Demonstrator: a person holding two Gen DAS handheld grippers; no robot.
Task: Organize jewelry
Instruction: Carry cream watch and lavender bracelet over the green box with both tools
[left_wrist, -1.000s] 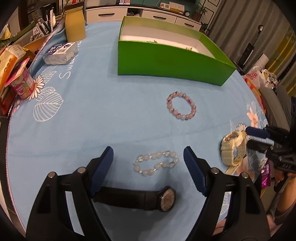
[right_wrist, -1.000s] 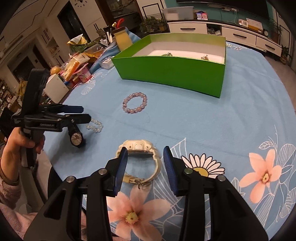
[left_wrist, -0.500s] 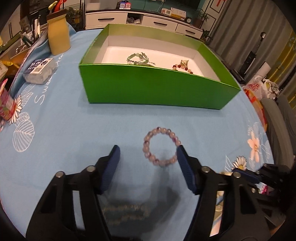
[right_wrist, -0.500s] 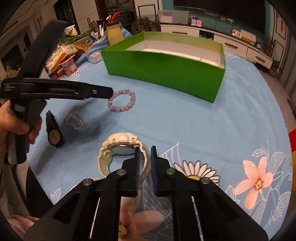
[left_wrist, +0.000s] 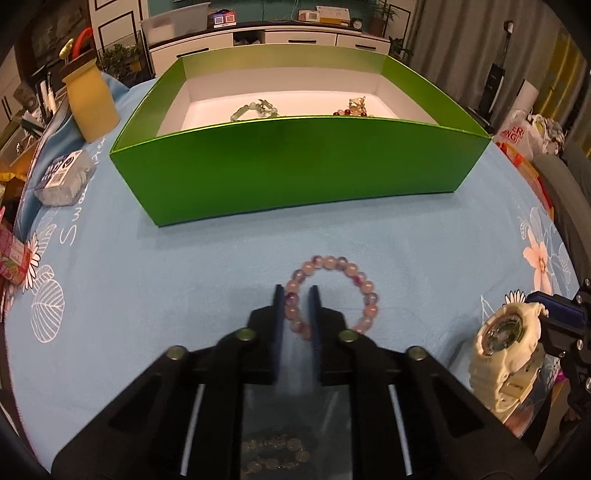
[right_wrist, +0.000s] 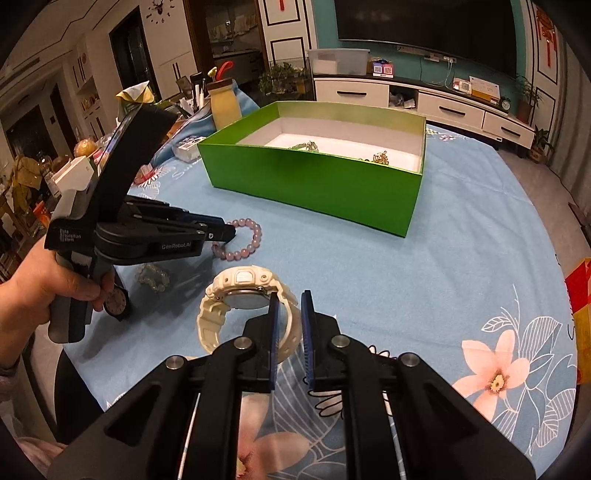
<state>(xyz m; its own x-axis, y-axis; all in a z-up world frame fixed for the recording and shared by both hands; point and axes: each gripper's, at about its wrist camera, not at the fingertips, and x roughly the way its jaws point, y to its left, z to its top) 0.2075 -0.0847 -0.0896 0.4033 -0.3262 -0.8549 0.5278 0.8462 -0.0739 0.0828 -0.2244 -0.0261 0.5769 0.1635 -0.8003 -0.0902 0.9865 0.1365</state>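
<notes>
Left gripper (left_wrist: 296, 295): jaws have just been closing and now pinch the near-left beads of the pink bead bracelet (left_wrist: 334, 293), which lies flat on the bench (left_wrist: 184, 273) just short of the green box (left_wrist: 288, 162). A second ago these jaws stood wide over the clear bead bracelet (left_wrist: 273, 456), now behind and beneath them, untouched

Right gripper (right_wrist: 289, 301): jaws pressed on the strap of the white watch (right_wrist: 236, 295); a second ago they stood apart either side of it. Watch stands on edge on the blue floral cloth, close to the bench's near edge

Black watch (right_wrist: 117, 301): on the bench by the person's hand (right_wrist: 40, 295), beside the clear bracelet, not yet taken up

Green box: open, white floor; holds a green bead bracelet (left_wrist: 255, 110) and a red-and-gold piece (left_wrist: 352, 107)

Reading: both grips are newly made, so two items look ready to lift and carry to the box together; two items remain loose on the bench

Beyond: yellow jar (left_wrist: 92, 103), small packets at the left edge
</notes>
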